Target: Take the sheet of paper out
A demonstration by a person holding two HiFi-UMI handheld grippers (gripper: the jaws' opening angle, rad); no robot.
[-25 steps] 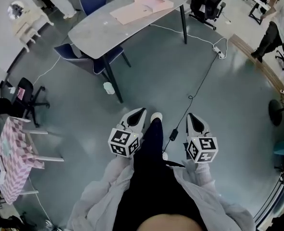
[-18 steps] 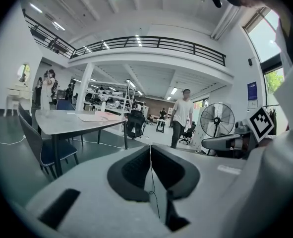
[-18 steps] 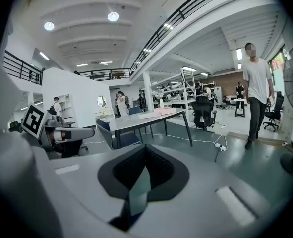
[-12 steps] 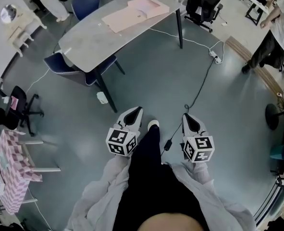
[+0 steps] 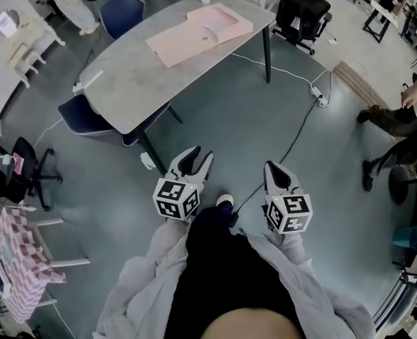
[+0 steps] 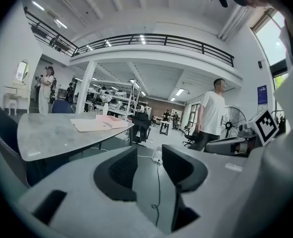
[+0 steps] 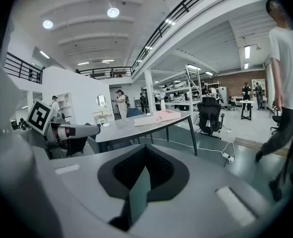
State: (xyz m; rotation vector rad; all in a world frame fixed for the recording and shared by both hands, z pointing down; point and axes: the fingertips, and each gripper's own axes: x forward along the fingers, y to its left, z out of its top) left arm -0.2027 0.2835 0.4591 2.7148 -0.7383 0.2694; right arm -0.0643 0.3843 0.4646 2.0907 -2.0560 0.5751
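Note:
A pink folder with a sheet of paper lies open on the far end of a grey table, also seen as the pink folder in the left gripper view and the pink folder in the right gripper view. My left gripper hangs over the floor short of the table; its jaws are opening with nothing between them. My right gripper stands beside it, shut and empty. Both are well away from the folder.
A blue chair is tucked under the table's near left side and another blue chair stands behind it. A black office chair is at the table's far right. A cable runs across the floor to a power strip. A person walks at the right.
Both grippers have moved forward toward the table, which now lies nearer and larger. The left gripper's jaws have parted. The person at the right has walked closer.

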